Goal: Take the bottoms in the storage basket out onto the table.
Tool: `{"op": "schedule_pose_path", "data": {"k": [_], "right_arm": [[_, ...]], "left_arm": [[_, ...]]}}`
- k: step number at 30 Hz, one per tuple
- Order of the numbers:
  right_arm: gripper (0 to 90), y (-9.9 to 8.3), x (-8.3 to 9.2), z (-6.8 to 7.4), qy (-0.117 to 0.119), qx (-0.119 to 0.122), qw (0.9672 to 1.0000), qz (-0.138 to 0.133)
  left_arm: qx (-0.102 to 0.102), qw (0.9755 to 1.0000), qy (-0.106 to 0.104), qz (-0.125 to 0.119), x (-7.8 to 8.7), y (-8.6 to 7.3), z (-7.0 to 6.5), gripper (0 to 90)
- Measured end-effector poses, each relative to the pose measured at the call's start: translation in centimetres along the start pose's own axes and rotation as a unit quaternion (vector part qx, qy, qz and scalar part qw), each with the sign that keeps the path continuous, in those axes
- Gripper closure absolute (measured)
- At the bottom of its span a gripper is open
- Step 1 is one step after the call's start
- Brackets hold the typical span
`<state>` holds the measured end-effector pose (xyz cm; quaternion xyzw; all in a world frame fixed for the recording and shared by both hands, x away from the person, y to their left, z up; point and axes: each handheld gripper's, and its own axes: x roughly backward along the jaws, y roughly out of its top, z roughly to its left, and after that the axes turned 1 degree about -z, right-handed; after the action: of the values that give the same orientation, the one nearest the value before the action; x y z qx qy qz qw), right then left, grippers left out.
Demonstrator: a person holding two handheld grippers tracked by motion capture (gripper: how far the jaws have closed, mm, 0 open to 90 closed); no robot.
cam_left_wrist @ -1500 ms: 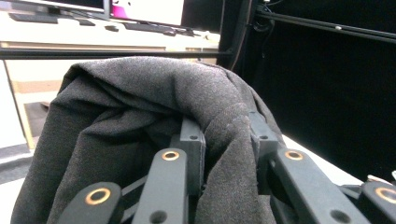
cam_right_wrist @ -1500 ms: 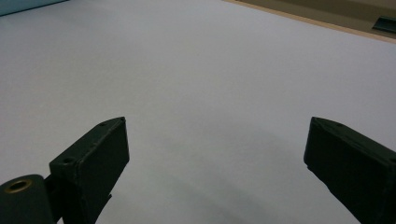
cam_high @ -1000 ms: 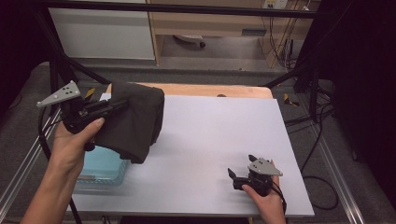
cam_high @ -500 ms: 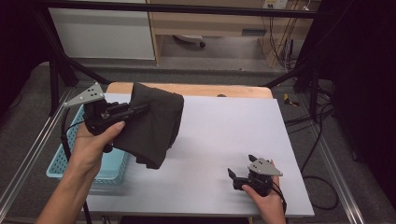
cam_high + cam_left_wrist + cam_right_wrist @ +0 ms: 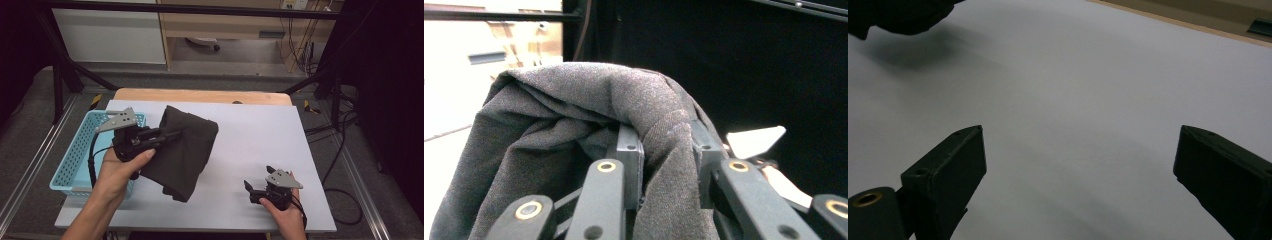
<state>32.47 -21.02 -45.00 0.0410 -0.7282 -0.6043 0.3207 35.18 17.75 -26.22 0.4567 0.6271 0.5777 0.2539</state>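
A dark grey cloth (image 5: 185, 150) hangs bunched from my left gripper (image 5: 172, 134), held above the white table (image 5: 260, 140) just right of the blue basket (image 5: 80, 155). In the left gripper view the cloth (image 5: 574, 140) drapes over both jaws, which pinch a thick fold of it at my left gripper (image 5: 666, 160). My right gripper (image 5: 252, 189) rests low on the table near the front right, jaws wide apart. In the right gripper view my right gripper (image 5: 1078, 170) has only bare table between its jaws, and a corner of the cloth (image 5: 898, 15) shows at the far upper left.
The blue mesh basket stands at the table's left edge, partly over the side. A wooden strip (image 5: 200, 95) runs along the table's far edge. Black frame legs (image 5: 65, 75) and cables (image 5: 345, 150) flank the table.
My left hand has carried the cloth to the right, away from over the basket and out above the table, and a little lower. The right gripper has stayed in place.
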Motion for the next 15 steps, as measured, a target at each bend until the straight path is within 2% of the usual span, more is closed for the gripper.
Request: {"op": "schedule_pose_path", "data": {"k": [4,7,11,15], "right_arm": [[7.2,0.0,0.0,0.0,0.0,0.0,1.0,0.0],[7.2,0.0,-0.1,0.1,0.001,0.001,1.0,0.001],[7.2,0.0,0.0,0.0,0.001,0.0,1.0,0.0],[7.1,0.0,0.1,-0.1,0.001,0.0,1.0,-0.002]], "left_arm": [[0.018,0.9995,-0.021,0.013,-1.3,-0.7,-1.4,72.1],[0.024,0.9989,-0.033,0.025,-2.6,-1.3,-1.5,72.0],[0.03,0.9983,-0.033,0.038,-4.4,-1.8,-1.2,72.0],[0.036,0.9983,-0.028,0.036,-5.4,-2.0,-0.7,72.0]]}}
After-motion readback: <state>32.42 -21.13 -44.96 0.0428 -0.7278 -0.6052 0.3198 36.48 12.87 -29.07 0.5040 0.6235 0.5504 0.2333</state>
